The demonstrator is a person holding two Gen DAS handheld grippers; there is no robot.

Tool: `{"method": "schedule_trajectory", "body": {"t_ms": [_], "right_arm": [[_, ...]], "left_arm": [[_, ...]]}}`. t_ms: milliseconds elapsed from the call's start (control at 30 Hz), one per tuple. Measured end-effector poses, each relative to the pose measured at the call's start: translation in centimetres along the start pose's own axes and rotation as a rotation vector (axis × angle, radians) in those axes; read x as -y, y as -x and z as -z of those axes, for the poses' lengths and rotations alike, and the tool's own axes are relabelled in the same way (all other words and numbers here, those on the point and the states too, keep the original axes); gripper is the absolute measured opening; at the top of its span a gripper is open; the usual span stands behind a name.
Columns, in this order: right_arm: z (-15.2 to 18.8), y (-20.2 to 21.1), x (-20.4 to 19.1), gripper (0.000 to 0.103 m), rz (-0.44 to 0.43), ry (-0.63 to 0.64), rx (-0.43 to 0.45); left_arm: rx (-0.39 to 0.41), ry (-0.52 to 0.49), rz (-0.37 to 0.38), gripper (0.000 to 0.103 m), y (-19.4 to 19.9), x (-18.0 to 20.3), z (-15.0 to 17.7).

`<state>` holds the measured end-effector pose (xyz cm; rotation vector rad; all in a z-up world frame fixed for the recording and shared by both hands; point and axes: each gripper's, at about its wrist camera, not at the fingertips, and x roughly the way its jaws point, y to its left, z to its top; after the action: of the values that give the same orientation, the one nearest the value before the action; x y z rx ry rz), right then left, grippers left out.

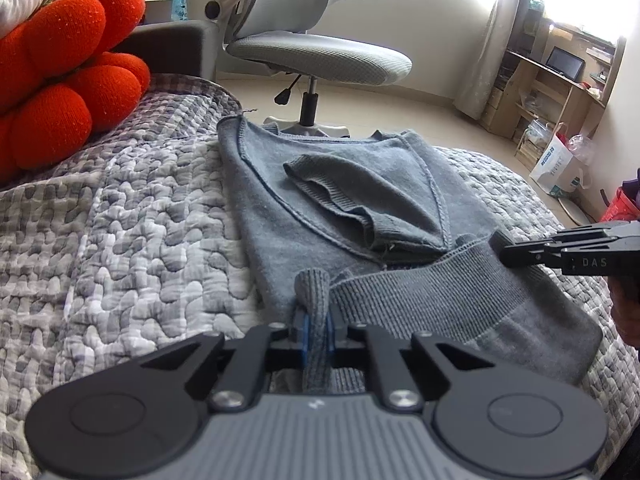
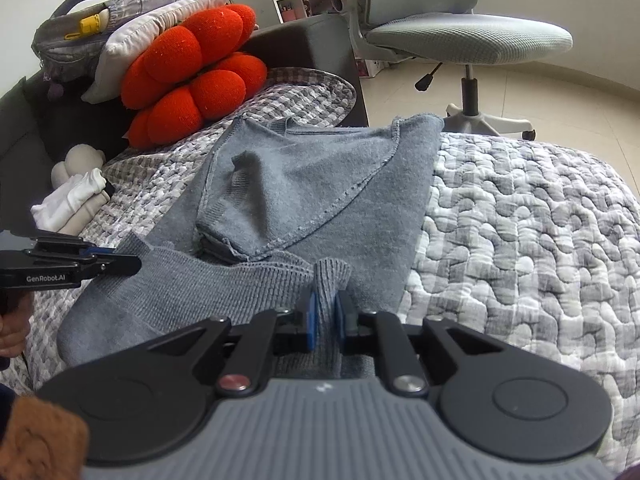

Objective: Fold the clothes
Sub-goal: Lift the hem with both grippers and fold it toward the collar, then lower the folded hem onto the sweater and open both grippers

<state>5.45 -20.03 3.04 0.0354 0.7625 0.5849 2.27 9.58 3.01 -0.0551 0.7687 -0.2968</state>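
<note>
In the left wrist view, a grey knitted sweater (image 1: 352, 208) is seen spread on a quilted bedspread (image 1: 132, 232), its far end reaching the bed's far edge, beyond which an office chair (image 1: 316, 52) stands on the floor. The sleeves have been laid inward over the body, one ribbed cuff resting near the middle. The ribbed hem (image 1: 432, 292) at the near end is raised, and a pleat of it is pinched in the left gripper (image 1: 316, 328), whose blue pads are closed narrowly on the fabric. The right gripper (image 1: 508, 250) enters from the right side, its tips at the hem; whether cloth is held cannot be told here. Red plush cushions (image 1: 68, 80) are piled toward the far left corner.

In the right wrist view, the right gripper (image 2: 326, 316) is shown clamped on another bunch of the ribbed hem (image 2: 224, 288), its pads drawn close. Folded white cloths (image 2: 72, 204) lie by the left edge.

The knit is judged light, soft and limp, likely to sag and stretch between two holds. The thicker ribbed hem, near its two corners, is judged the firmest place to grasp.
</note>
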Motion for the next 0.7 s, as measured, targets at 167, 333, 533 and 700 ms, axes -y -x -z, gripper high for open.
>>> {"method": "schedule_trajectory", "body": {"t_ms": [167,333,533,700], "right_arm": [[-1.0,2.8,-1.4,0.009,-0.041,0.056,0.150],[-3.0,4.7,-0.8,0.009,-0.096,0.015,0.311],[-2.6,-1.4,2.9,0.009,0.085,-0.093,0.123],[-2.0,-2.0,3.4,0.013,0.091,-0.140,0.094]], "left_arm": [[0.222,0.104,0.252,0.007,4.1,-1.3,-1.2],[0.340,0.175,0.297,0.007,2.9,-2.7,-3.2],[0.159,0.238,0.103,0.008,-4.0,-4.0,-3.0],[0.162,0.262,0.072,0.014,-4.1,-4.2,-3.3]]}}
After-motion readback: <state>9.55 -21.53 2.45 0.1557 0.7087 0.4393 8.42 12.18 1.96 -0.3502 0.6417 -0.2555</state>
